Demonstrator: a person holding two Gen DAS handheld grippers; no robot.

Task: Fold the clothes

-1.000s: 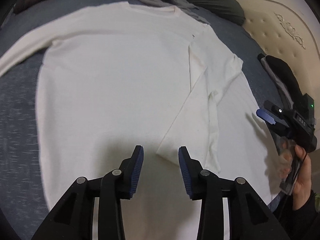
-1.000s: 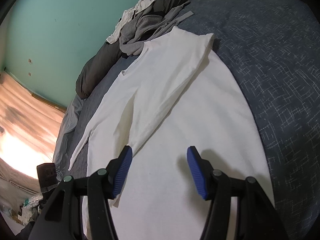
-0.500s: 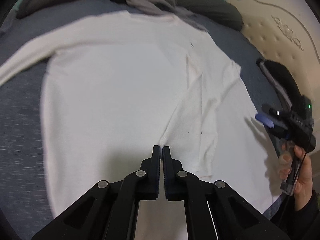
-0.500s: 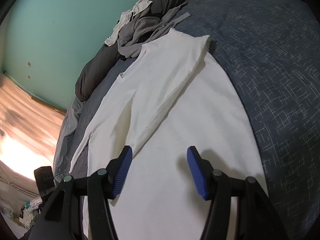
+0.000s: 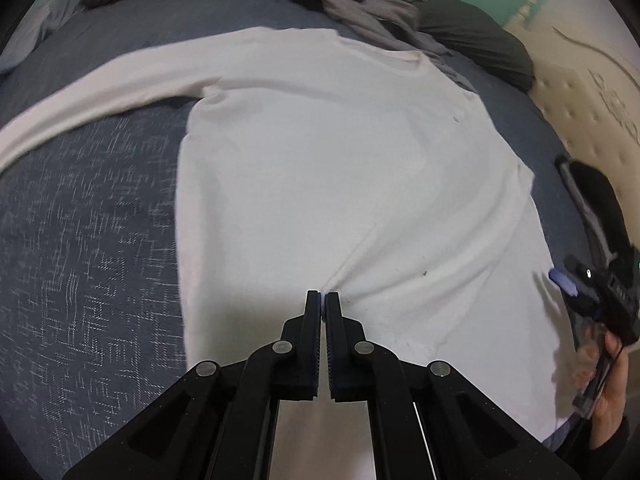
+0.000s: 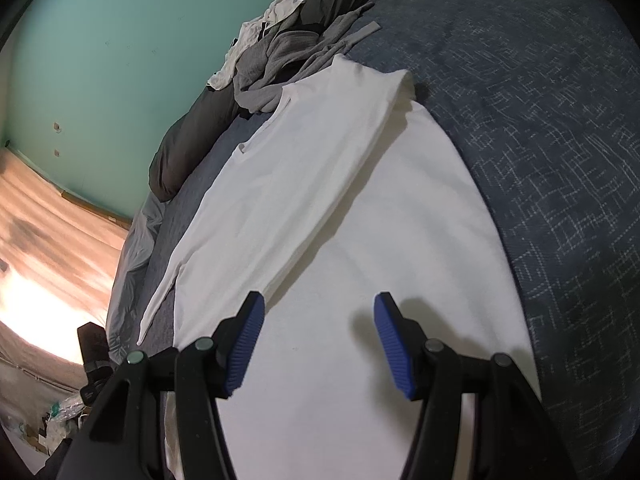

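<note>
A white long-sleeved shirt point(image 5: 320, 160) lies flat on a dark blue bedspread point(image 5: 88, 240). One sleeve point(image 5: 420, 248) is folded diagonally across the body; the other sleeve point(image 5: 100, 96) stretches out to the left. My left gripper point(image 5: 323, 296) is shut on the cuff end of the folded sleeve. In the right wrist view the shirt point(image 6: 360, 280) fills the middle, with the folded sleeve point(image 6: 312, 168) on top. My right gripper point(image 6: 318, 320) hovers open over the lower body of the shirt, holding nothing. The left wrist view catches it at the shirt's right edge point(image 5: 580, 292).
A heap of grey and white clothes point(image 5: 360, 4) lies by dark pillows point(image 5: 472, 40) at the head of the bed. A cream tufted headboard point(image 5: 592, 92) stands at the right. A person's hand point(image 5: 608, 384) holds the right gripper. Beyond the bed are a teal wall and wooden floor point(image 6: 48, 240).
My left gripper closed on the cuff end of the folded sleeve, then shifted left over the shirt with it. The right gripper stayed open and barely moved.
</note>
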